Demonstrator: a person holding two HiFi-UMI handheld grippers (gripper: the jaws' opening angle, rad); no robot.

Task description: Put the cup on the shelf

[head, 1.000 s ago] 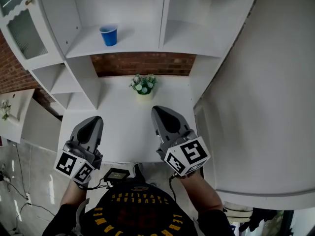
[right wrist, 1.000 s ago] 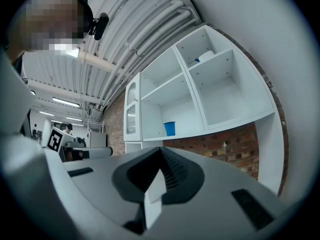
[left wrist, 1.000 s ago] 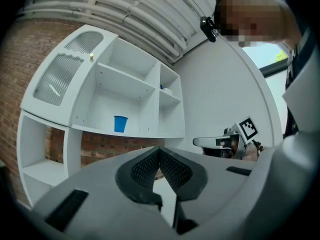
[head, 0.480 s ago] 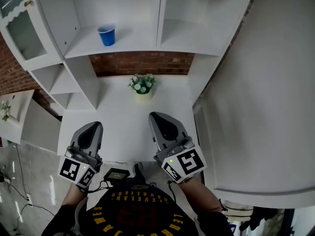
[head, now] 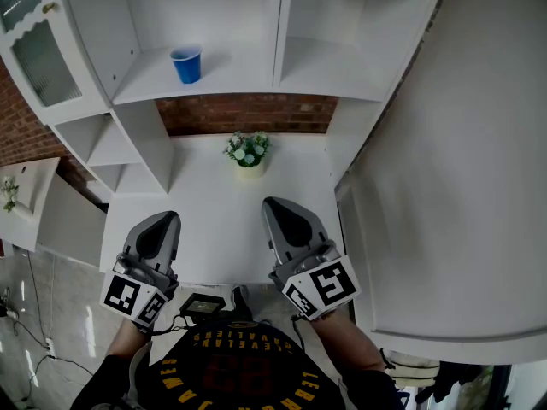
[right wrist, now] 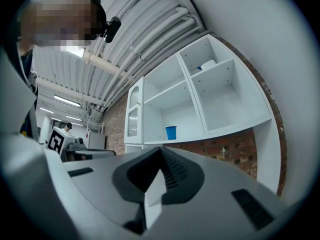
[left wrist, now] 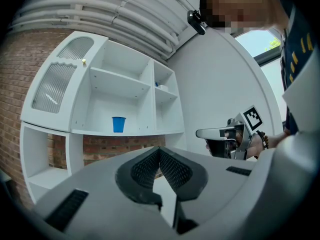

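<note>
A blue cup (head: pixel 186 65) stands upright on the white shelf (head: pixel 231 79), in the left compartment above the desk; it also shows as the cup (left wrist: pixel 118 124) and the cup (right wrist: pixel 171 132) in the gripper views. My left gripper (head: pixel 163 219) hovers over the near left part of the desk, shut and empty. My right gripper (head: pixel 277 203) hovers beside it, shut and empty too. Both are far below the cup. In their own views the left gripper (left wrist: pixel 159 151) and the right gripper (right wrist: pixel 161 152) have their jaws met at the tips with nothing between.
A small pot of flowers (head: pixel 248 149) sits at the back of the white desk (head: pixel 214 203), against a brick wall (head: pixel 248 111). A glass-door cabinet (head: pixel 34 49) and open side shelves (head: pixel 107 148) stand at left. A curved white wall (head: pixel 461 161) closes the right side.
Both grippers have drawn back a little toward the person's body. The cup has stayed on the shelf.
</note>
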